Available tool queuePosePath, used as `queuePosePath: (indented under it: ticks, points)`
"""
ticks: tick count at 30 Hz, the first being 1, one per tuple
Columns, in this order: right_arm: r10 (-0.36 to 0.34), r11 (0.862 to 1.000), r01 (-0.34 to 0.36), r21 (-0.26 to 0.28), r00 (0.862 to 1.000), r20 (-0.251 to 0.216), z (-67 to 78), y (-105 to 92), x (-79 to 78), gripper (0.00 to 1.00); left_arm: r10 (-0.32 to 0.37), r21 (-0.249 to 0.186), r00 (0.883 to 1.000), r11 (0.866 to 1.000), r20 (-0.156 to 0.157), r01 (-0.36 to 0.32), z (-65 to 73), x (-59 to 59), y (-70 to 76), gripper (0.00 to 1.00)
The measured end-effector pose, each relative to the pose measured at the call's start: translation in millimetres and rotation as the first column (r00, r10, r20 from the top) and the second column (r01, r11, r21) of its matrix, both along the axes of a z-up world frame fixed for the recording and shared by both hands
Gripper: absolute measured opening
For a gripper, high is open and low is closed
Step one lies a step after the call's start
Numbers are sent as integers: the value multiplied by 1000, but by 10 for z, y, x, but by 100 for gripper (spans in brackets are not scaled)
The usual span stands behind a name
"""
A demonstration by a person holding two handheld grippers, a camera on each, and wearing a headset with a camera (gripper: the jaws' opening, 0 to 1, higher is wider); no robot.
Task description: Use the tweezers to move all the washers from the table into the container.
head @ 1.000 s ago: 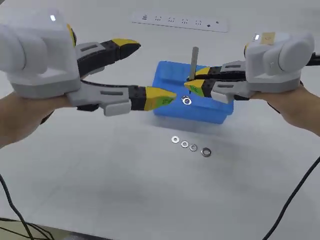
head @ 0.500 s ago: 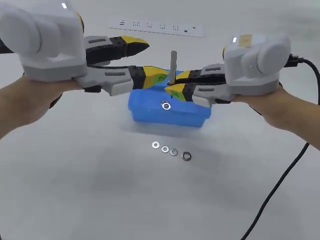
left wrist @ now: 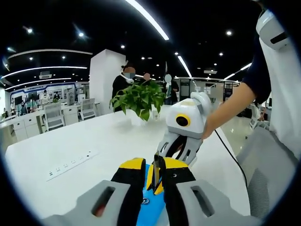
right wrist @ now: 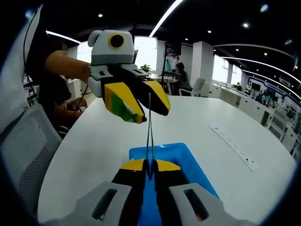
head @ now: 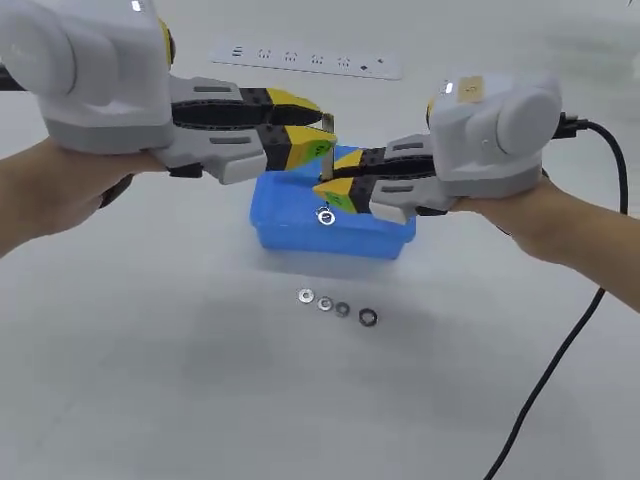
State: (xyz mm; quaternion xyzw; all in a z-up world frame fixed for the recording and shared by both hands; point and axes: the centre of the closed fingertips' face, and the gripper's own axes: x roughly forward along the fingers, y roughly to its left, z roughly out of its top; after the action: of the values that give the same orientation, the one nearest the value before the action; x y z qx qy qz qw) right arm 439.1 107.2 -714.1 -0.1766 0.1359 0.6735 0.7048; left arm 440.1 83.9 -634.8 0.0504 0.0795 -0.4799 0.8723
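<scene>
My right gripper (head: 335, 190) is shut on upright grey tweezers (head: 325, 125), over the blue container (head: 300, 235). A washer (head: 326, 216) hangs at the tweezers' lower tip, just above the container. My left gripper (head: 310, 125) is open, its jaws either side of the tweezers' top end. In the left gripper view the tweezers (left wrist: 157, 172) stand between my left gripper's (left wrist: 153, 169) jaws. In the right gripper view they (right wrist: 149, 127) rise from my right gripper (right wrist: 149, 165) toward the left gripper (right wrist: 141, 106). Several washers (head: 324, 303) lie in a row on the table in front of the container.
A white power strip (head: 305, 60) lies at the far side of the table. A black cable (head: 580, 330) trails from the right gripper down the right side. People stand by a potted plant (left wrist: 141, 99) beyond the table.
My left gripper has risen from beside the washer to the tweezers' top, and its jaws have narrowed. The right gripper keeps the tweezers and washer over the container.
</scene>
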Motion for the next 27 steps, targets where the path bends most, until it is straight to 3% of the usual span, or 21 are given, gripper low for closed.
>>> queuePosePath:
  ticks: [2, 7, 9, 13, 16, 22, 23, 27]
  points:
    - [1, 1000, -1, -3, 1000, -1, -11, -5, -1, 8, -19, 0, 1000, 1000, 8, 19, 16, -11, -17, 8]
    - [0, 1000, 0, -3, 1000, -1, -16, -16, 5, 8, -52, 16, 999, 999, 15, 52, 17, -35, -39, 7]
    - [5, 1000, -5, 2, 1000, 6, 9, -6, -8, 8, -89, 23, 995, 996, 46, 88, 41, -83, -85, 6]
    - [7, 1000, -7, -7, 1000, 21, 10, 9, -7, 9, -76, 70, 993, 995, 91, 70, 40, -57, -141, 5]
    - [-1, 1000, 2, -8, 1000, 24, 19, 3, 17, 9, -73, 76, 992, 995, 100, 66, 47, -38, -126, 4]
    - [-2, 1000, 3, -2, 1000, 17, 59, -10, 18, 8, -66, 58, 994, 996, 92, 61, 75, 17, -70, 5]
    - [0, 1000, 0, -3, 1000, 22, 65, -5, 17, 8, -75, 26, 996, 997, 57, 74, 65, 18, -58, 5]
    - [11, 1000, -11, -13, 1000, 27, 60, 11, 1, 8, -74, 34, 995, 997, 65, 72, 65, 17, -90, 6]
